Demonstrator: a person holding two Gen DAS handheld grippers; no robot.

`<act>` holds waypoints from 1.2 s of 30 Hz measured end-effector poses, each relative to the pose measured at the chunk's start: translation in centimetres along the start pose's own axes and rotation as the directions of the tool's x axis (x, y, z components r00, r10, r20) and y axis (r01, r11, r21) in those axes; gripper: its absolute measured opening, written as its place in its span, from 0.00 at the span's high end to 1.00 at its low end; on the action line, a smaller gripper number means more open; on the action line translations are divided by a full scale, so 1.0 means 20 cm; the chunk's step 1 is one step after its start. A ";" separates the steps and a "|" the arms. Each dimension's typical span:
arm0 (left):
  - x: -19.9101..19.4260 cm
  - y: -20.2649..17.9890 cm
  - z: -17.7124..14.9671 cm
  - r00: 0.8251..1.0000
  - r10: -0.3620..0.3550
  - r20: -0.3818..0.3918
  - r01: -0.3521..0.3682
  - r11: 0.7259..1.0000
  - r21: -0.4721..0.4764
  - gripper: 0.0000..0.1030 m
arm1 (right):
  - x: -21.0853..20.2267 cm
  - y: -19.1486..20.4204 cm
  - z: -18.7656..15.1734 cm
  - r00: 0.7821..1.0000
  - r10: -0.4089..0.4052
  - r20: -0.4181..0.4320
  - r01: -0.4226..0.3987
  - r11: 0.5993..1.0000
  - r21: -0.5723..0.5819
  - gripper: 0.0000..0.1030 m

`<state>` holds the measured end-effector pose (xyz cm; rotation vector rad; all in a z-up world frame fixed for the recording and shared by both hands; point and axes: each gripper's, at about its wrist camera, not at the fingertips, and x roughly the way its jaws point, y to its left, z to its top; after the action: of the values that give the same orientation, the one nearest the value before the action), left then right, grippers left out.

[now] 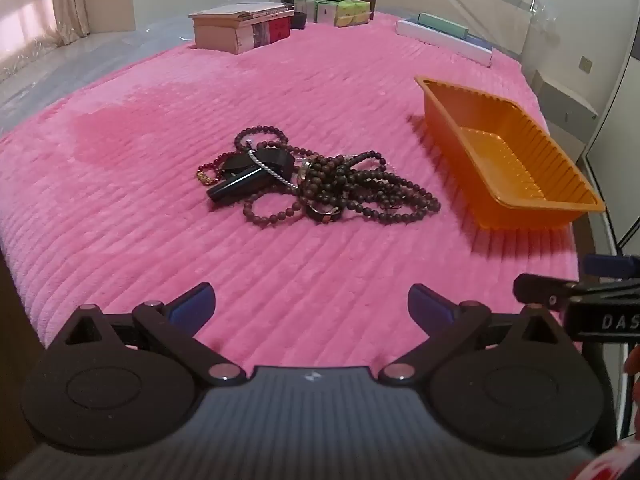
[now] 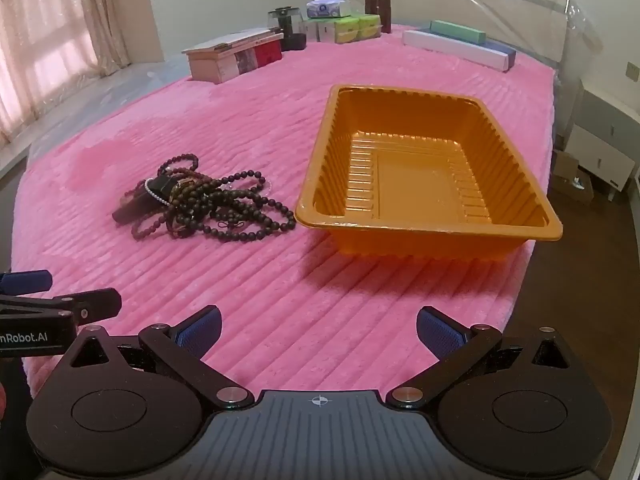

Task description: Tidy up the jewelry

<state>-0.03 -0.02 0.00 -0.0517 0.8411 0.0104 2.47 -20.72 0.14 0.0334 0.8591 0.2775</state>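
A tangled pile of jewelry lies on the pink blanket: dark bead strands, a red bead bracelet, a small pearl strand, black pieces and a ring. It also shows in the right wrist view. An empty orange plastic tray stands to its right, seen too in the left wrist view. My left gripper is open and empty, well short of the pile. My right gripper is open and empty, in front of the tray.
At the far edge of the bed stand a wooden box, dark glass jars, green and white cartons and long flat boxes. A curtain hangs left; a nightstand stands right.
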 end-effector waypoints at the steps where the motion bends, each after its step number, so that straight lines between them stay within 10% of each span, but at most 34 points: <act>1: 0.00 0.00 0.00 1.000 -0.003 0.000 0.003 1.000 -0.002 0.01 | 0.00 0.00 0.00 1.000 0.000 0.003 0.000 1.000 -0.003 0.00; 36: 0.00 -0.02 0.00 0.999 -0.032 0.002 0.032 0.999 -0.006 0.01 | -0.01 0.01 -0.01 1.000 -0.007 0.005 0.007 1.000 -0.016 0.00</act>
<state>0.03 -0.41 -0.02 -0.0703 0.8382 -0.0170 2.21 -20.57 0.14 0.0157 0.8516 0.2776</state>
